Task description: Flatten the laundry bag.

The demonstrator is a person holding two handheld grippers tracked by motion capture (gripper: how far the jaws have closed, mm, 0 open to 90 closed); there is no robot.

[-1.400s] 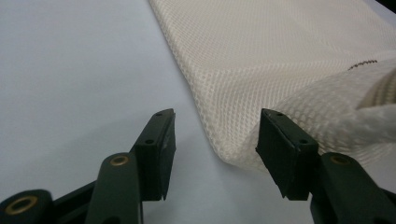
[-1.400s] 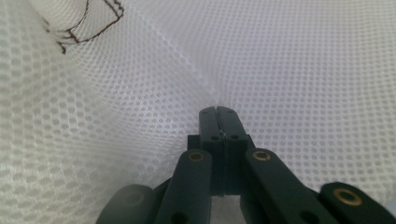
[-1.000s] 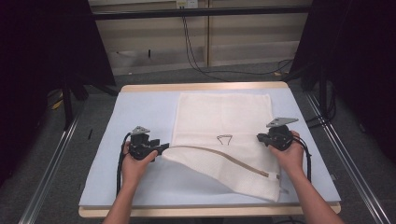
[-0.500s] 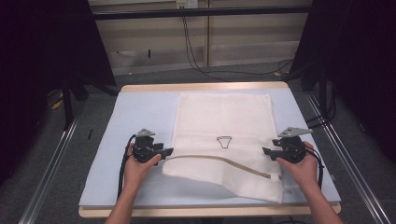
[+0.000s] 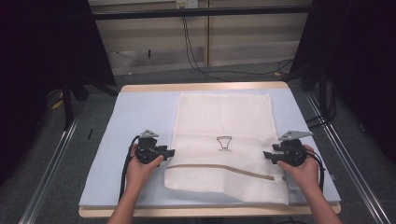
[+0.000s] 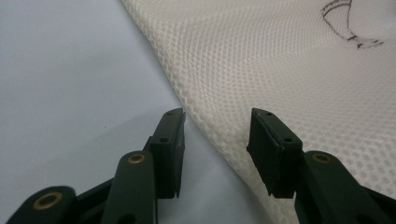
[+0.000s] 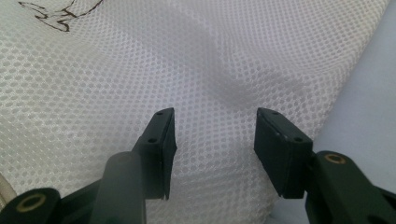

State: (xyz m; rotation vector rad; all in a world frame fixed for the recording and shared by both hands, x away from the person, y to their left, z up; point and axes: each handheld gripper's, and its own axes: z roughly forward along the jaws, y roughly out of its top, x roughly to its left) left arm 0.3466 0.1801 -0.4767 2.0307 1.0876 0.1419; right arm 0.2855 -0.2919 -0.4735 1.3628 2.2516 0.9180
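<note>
At the mesh bag's (image 5: 224, 144) left and right edges, your left claw (image 6: 215, 140) and right claw (image 7: 212, 140) gape wide, holding nothing.

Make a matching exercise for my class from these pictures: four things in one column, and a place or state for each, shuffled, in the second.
Things
1. white mesh laundry bag
2. left gripper
3. right gripper
4. small black funnel-shaped drawing

Places or states
A. printed near the bag's middle
B. open, at the bag's left edge
C. lies flat on the pale blue table cover
D. open, at the bag's right edge

Pairs: 1-C, 2-B, 3-D, 4-A
</note>
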